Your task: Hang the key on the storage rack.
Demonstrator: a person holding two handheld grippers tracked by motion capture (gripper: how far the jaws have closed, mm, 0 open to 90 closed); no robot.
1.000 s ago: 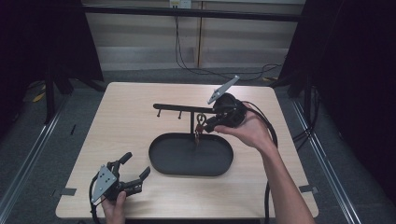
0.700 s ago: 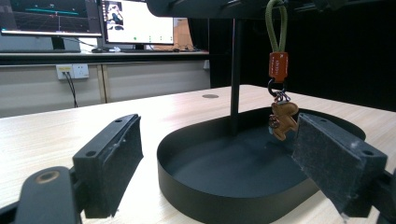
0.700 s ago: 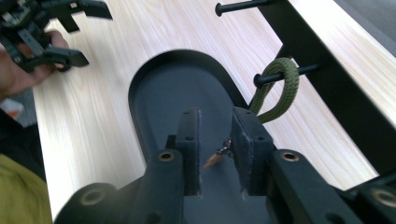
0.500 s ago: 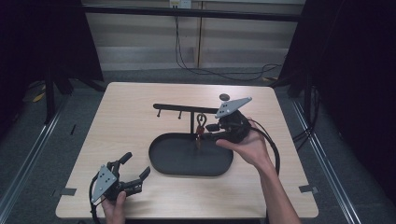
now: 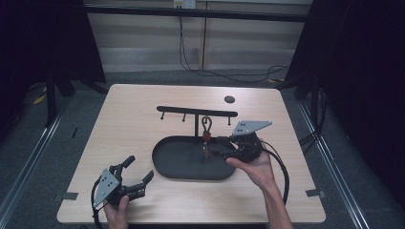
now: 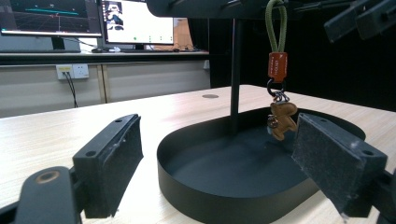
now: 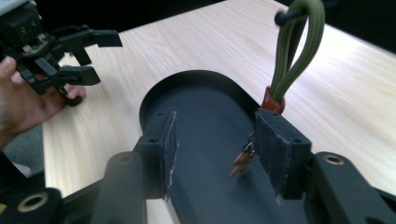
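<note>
High view: a black oval tray [image 5: 191,164] lies mid-table [image 5: 143,114], its long axis running left to right; bare wood lies open on every side, widest at the far edge and the left; a post rises from the tray's far rim to a bar [image 5: 196,111] with pegs; a keychain [image 5: 206,131] hangs straight down from a peg, long axis vertical, its lower end over the tray; the right gripper [image 5: 217,148] lies just right of it above the tray's right end, jaws pointing left; the left gripper [image 5: 138,175] sits near the front-left corner, jaws spread, well apart from the tray.

Left gripper view: both pads [image 6: 112,163] stand wide apart, nothing between them; the tray wall lies ahead; here the keychain [image 6: 279,88] shows its parts: a green cord loop, an orange tag, a ring, a brown bear-shaped charm above the tray floor.

Right gripper view: the right gripper [image 7: 215,154] is parted over the tray [image 7: 196,102]; the keychain [image 7: 289,70] hangs beside the right-hand pad; whether it touches cannot be told; the left gripper [image 7: 81,56] shows farther off, spread, in a hand [image 7: 23,105].
</note>
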